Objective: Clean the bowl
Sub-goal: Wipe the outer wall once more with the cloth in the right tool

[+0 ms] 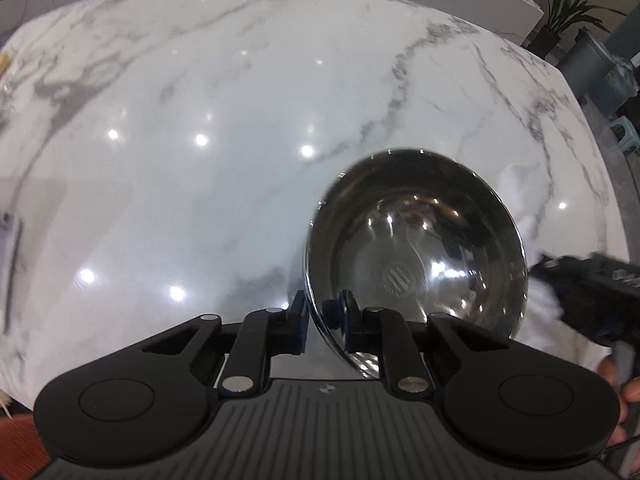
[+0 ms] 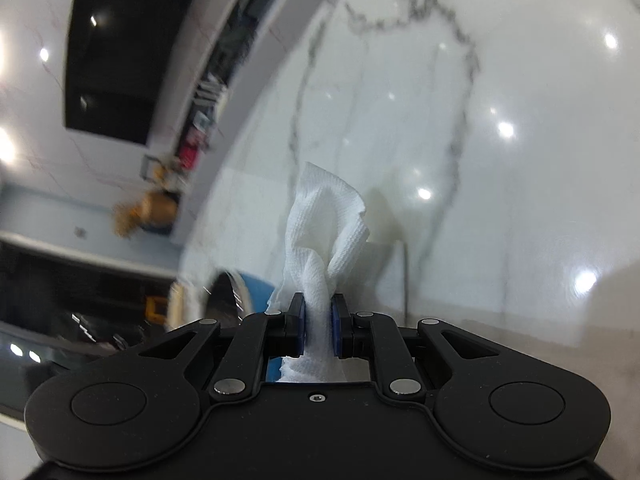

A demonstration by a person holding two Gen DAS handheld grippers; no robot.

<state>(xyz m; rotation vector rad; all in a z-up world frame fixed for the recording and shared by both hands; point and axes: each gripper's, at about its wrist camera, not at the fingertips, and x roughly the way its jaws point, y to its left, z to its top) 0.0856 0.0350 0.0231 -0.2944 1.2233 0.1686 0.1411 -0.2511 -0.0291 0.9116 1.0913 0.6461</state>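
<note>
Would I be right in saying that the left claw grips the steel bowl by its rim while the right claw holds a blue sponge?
Not quite: the right claw holds a white paper towel, not a blue sponge, as the right wrist view shows. The rest stands: the left claw grips the steel bowl by its rim.

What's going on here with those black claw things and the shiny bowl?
A person is cleaning a bowl using a handheld gripper in each hand. The left gripper is clamped on the near rim of a steel bowl, one finger inside and one outside, holding it tilted over the marble counter. The right gripper is pinching a crumpled white paper towel and sits just to the bowl's right. The towel is not inside the bowl at this moment.
</note>
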